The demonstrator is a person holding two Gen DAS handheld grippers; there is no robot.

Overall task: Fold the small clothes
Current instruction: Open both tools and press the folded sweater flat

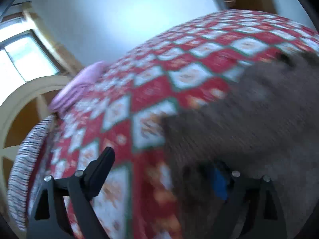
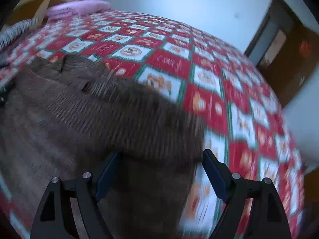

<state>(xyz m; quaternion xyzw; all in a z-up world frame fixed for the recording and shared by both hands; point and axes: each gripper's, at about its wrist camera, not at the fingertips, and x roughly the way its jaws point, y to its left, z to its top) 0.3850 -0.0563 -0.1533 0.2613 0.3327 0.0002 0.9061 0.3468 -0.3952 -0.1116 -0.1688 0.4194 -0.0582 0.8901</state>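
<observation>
Left wrist view shows one brown knit garment (image 1: 249, 119) lying on one bed covered by a red-and-white patchwork quilt (image 1: 151, 83), with one pink pillow (image 1: 79, 83) at the far end, one striped cloth (image 1: 26, 169) along the bed's side, and one window (image 1: 24, 55) in the pale wall. The left gripper (image 1: 163, 171) stands wide open: its left finger (image 1: 101, 169) hangs clear over the quilt, while the blue-padded right finger is half hidden behind the garment's blurred edge; nothing is pinched. Right wrist view shows the same garment (image 2: 83, 115) spread across the near left of the quilt (image 2: 229, 91), its neckline toward the pillow (image 2: 79, 8). The right gripper (image 2: 159, 173) is also spread wide, its two blue pads either side of the garment's near corner, not pressing it. Only this view shows one brown door (image 2: 289, 53) at the right; only the left wrist view shows the window.
</observation>
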